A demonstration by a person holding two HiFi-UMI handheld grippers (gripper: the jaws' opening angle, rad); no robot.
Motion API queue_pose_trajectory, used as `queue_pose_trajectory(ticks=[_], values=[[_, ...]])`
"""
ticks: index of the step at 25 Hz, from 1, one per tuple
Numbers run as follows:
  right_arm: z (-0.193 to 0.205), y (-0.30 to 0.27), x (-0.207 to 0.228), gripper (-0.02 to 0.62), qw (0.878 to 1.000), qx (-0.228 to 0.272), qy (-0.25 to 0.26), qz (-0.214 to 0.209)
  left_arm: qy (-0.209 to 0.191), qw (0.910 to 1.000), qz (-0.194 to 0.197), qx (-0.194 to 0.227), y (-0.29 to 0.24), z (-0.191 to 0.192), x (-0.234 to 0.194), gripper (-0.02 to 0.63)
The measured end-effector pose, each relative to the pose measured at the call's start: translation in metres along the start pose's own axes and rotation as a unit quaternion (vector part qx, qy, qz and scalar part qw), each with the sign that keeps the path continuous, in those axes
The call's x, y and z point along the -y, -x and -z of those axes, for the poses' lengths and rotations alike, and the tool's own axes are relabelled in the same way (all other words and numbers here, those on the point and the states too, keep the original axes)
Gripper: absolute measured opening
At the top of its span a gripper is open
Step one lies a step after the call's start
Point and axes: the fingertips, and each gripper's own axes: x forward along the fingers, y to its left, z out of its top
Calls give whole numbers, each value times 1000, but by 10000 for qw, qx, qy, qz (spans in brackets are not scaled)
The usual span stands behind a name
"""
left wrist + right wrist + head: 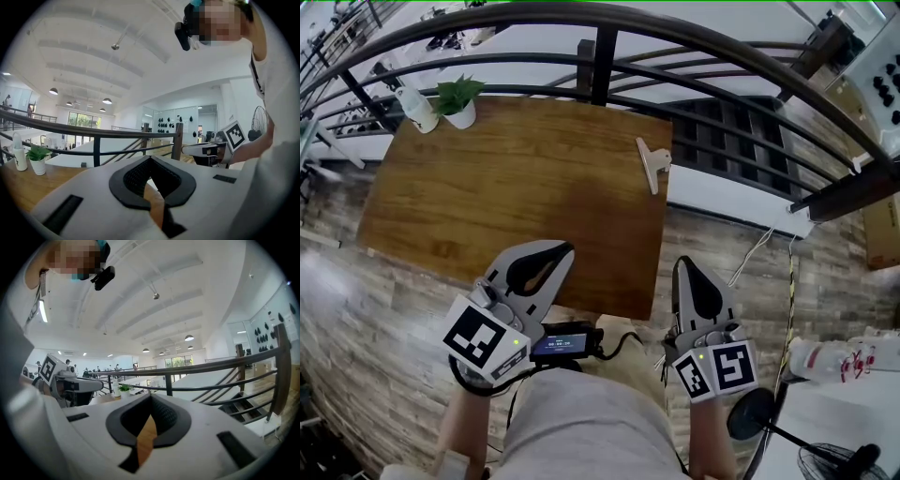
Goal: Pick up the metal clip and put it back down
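Left gripper [561,251], right gripper [684,265], jaws clenched empty; metal clip [652,161] beyond, plant [457,97] and bottle [416,108] far-left

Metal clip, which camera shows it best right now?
The head view. It shows the whole metal clip from above, lying near the right edge of the wooden table. The left gripper view and the right gripper view look out level toward the railing, and the clip appears in neither.

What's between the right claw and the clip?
Only bare table and a bit of floor, from right claw to clip, in the head view.
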Motion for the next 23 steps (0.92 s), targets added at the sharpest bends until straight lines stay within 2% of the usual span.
queue_pose_trajectory(ticks=[12, 23], values=[[5, -4, -1, 2, 9998, -180, 113, -23, 21, 9999, -153, -26, -1, 2, -10, 6], [12, -12, -2, 2, 9995, -266, 149, -72, 40, 9999, -135, -82, -6, 8, -13, 5]])
